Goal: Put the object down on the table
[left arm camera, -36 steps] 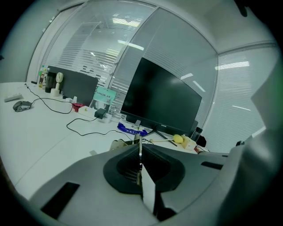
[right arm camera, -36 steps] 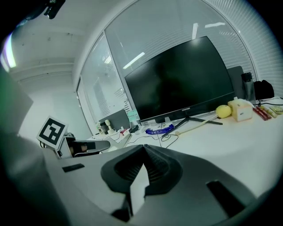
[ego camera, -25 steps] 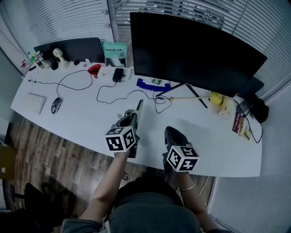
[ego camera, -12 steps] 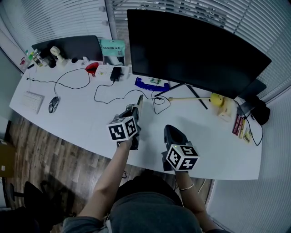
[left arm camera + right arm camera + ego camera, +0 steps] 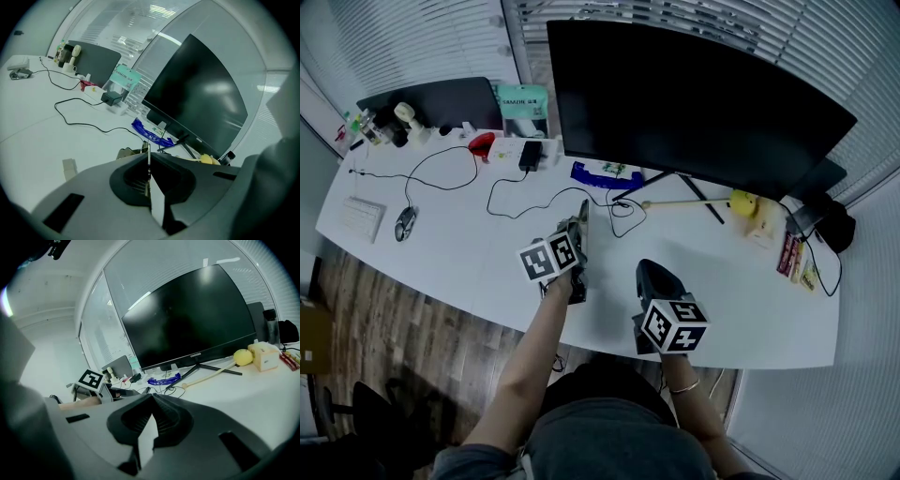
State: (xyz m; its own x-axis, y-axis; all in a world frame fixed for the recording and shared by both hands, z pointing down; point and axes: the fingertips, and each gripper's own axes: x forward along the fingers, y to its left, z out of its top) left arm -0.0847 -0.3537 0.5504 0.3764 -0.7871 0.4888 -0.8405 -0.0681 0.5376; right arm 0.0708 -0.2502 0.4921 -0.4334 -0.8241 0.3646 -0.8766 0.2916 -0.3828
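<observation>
My left gripper is shut on a thin flat grey plate, held on edge above the white table. The plate sticks out forward past the jaws toward the monitor stand. In the left gripper view the plate shows edge-on as a narrow line pinched between the two jaws of the left gripper. To the right, nearer the table's front edge, my right gripper hovers with nothing in it. In its own view the right gripper has its jaw tips touching.
A large black monitor on a stand fills the back. A black cable loops just ahead of the left gripper, beside a blue packet. A yellow ball, a stick, a mouse and a keyboard lie further off.
My left gripper has moved forward over the table, away from the front edge, carrying the plate. The right gripper has stayed where it was.
</observation>
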